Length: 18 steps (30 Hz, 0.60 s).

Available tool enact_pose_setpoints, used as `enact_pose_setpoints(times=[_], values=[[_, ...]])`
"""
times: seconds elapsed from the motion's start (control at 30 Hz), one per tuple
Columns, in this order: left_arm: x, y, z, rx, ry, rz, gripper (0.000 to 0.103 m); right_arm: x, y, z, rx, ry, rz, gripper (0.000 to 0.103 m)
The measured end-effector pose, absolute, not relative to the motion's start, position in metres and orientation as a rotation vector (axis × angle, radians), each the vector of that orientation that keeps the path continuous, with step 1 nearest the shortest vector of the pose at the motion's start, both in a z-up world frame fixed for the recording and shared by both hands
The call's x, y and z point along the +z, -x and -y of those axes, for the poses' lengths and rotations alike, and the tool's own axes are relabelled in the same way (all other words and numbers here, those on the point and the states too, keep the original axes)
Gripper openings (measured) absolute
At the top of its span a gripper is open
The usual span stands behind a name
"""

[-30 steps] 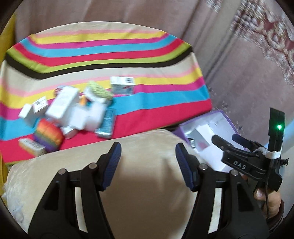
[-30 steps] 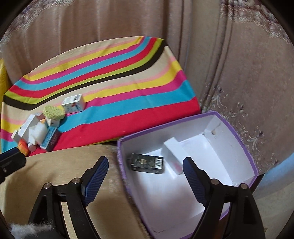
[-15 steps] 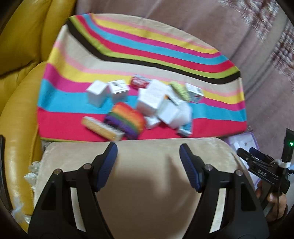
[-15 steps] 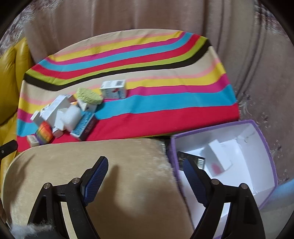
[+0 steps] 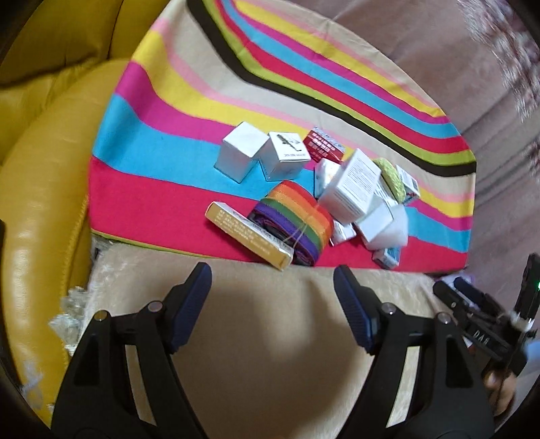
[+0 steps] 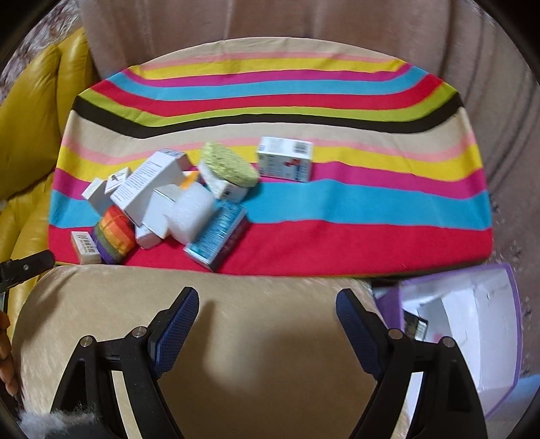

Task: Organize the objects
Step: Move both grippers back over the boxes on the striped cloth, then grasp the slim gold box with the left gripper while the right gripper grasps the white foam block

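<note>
A heap of small boxes lies on the striped cloth [image 5: 162, 141]: a rainbow roll [image 5: 293, 216], a yellow box [image 5: 248, 234], two white cubes [image 5: 239, 155], a red box [image 5: 323, 144] and a green sponge [image 6: 230, 163]. A blue box [image 6: 217, 238] and a white-blue box [image 6: 285, 162] show in the right wrist view. My left gripper [image 5: 271, 300] is open and empty over the beige cushion [image 5: 270, 354]. My right gripper [image 6: 266, 320] is open and empty, left of the purple box [image 6: 472, 324], which holds a black item [image 6: 414, 326].
A yellow leather sofa [image 5: 37, 169] runs along the left. Pinkish curtains [image 6: 303, 23] hang behind the cloth. The right gripper's body [image 5: 486, 324] shows at the right edge of the left wrist view.
Both grippers have swung to the left. The heap has come to mid-frame and the purple box has slid to the right edge. Both stay open.
</note>
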State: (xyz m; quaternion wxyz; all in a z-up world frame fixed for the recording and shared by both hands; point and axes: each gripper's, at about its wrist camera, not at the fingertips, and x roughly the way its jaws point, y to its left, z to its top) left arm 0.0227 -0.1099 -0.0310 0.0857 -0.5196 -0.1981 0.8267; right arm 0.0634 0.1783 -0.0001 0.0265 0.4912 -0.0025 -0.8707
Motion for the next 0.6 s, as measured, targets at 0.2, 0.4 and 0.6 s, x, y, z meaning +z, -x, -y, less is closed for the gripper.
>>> enact_pose_setpoints(times=[0.2,0.4,0.6], values=[[-0.051,0.002,0.125,2.397,1.608,0.829,0.068,0.000,-0.041,-0.158,-2.681,-1.494,0.017,0.085],[-0.074,0.015,0.136,2.303,1.666,0.988,0.052,-0.002,-0.022,-0.152,-2.680,-1.486,0.077,0.085],[-0.081,0.016,0.134,2.283,1.648,1.013,0.031,-0.003,-0.003,-0.158,-2.670,-1.482,0.246,0.085]])
